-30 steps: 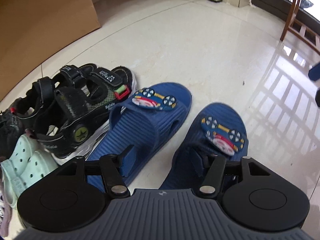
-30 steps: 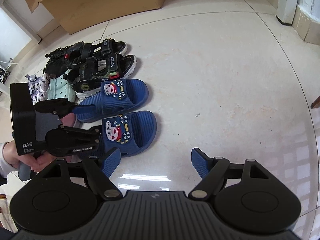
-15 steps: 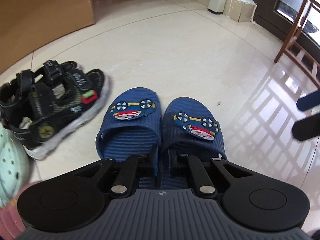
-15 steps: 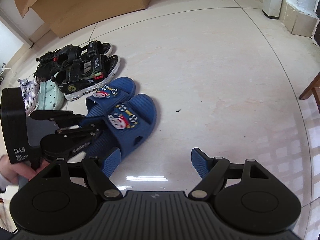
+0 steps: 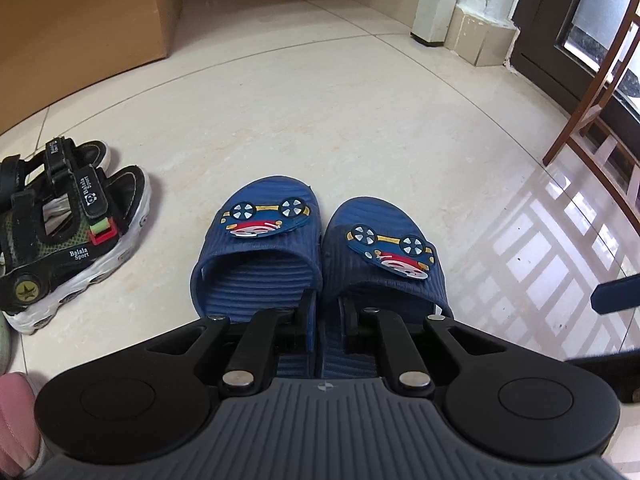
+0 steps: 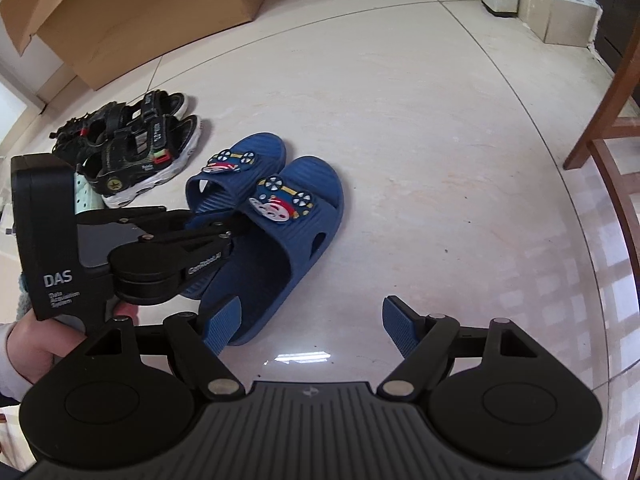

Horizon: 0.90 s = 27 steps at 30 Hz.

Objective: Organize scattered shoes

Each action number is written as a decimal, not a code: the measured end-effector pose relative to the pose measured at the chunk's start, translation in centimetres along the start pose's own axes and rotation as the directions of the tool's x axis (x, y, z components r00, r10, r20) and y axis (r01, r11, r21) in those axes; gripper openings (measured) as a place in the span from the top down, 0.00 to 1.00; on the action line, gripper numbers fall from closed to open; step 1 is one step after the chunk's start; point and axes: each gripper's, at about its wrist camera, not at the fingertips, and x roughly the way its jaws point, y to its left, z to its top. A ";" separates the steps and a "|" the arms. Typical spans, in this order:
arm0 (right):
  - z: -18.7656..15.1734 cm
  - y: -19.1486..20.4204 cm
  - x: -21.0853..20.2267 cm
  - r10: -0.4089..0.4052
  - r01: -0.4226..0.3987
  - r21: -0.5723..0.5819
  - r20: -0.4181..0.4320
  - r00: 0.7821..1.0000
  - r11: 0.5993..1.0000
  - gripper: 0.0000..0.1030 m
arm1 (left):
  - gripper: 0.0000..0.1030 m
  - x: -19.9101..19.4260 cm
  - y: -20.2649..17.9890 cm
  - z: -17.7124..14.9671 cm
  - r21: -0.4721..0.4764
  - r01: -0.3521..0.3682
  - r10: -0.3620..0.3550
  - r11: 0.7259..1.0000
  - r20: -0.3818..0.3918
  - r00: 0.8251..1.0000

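Left wrist view: left gripper (image 5: 325,322) pinches the touching inner walls of both blue slippers (image 5: 320,248) on the floor, jaws apparently easing open. Soft, light foam; grip sidewalls. Right gripper (image 6: 310,326) agape, empty.

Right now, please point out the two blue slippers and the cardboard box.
Left blue slipper (image 5: 260,240): left wrist view, on its strap below the car badge.
Right blue slipper (image 5: 384,272): left wrist view, on its strap.
Cardboard box (image 6: 160,12): right wrist view, on its side wall.

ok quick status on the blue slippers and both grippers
Left gripper pinching inner walls of both blue slippers, jaws opening. Right gripper open, holding nothing. Black sandals apart, to the left.
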 end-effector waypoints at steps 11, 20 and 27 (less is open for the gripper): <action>1.0 1.9 3.5 -0.017 0.017 -0.046 -0.001 1.000 0.999 0.20 | 0.72 -2.8 2.7 -1.2 -0.007 -0.014 0.014 1.000 -0.012 1.000; 2.8 2.8 6.6 -0.051 0.049 -0.111 -0.015 0.999 0.993 0.20 | 0.72 -4.9 4.3 -2.3 0.016 -0.044 0.044 0.999 0.008 0.999; 4.1 3.5 8.3 -0.099 0.095 -0.172 -0.012 0.995 0.981 0.19 | 0.72 -5.5 4.9 -3.0 0.016 -0.044 0.044 0.999 -0.008 0.999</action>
